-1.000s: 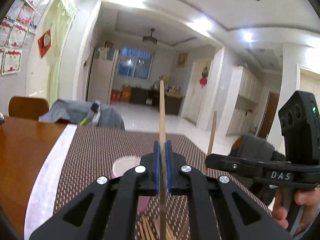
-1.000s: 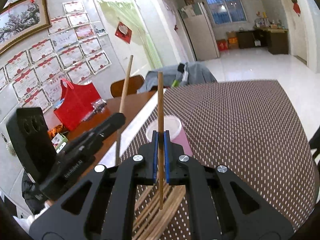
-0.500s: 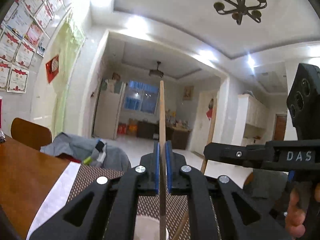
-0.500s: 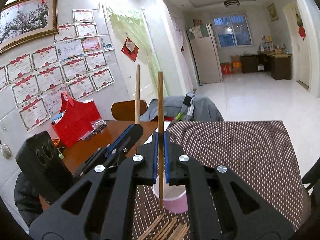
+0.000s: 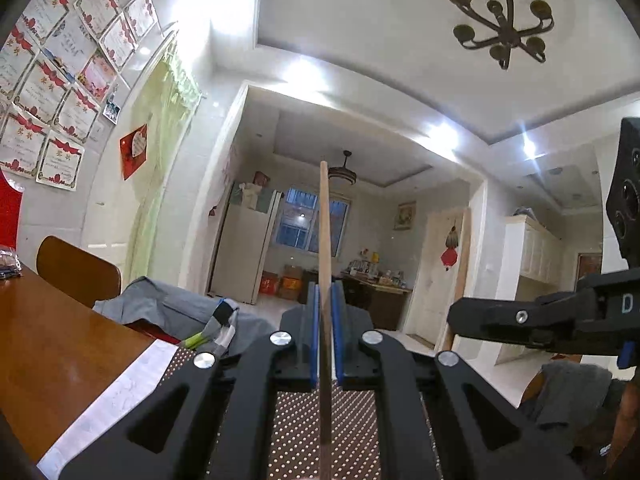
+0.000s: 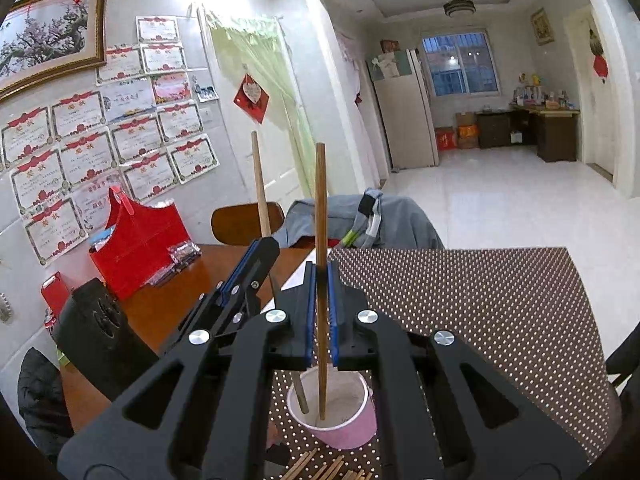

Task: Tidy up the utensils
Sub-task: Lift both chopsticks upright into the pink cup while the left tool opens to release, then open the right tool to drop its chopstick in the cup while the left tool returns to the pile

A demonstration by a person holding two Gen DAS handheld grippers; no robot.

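We hold one chopstick in each pair of tongs, and both sticks now stand upright with their lower ends inside the pink cup point(image 6: 334, 420). Half a second ago the right chopstick point(image 6: 320, 240) had its tip just above the cup's rim; now that tip sits down in the cup, beside the tip of the left chopstick point(image 6: 260, 184), which leans in from the left. The right tongs point(image 6: 320, 320) are closed on their stick, and the left tongs point(image 5: 325, 336) are closed on theirs, gripping it at mid-length. In the left view the camera has tilted up, so the cup has dropped out of sight and we see mostly ceiling. We judge that both sticks are placed and only need releasing. More loose chopsticks point(image 6: 320, 468) lie on the dotted mat point(image 6: 500, 312) at the near edge of the worktop point(image 6: 160, 312), just in front of the cup, so the sorting is not finished.
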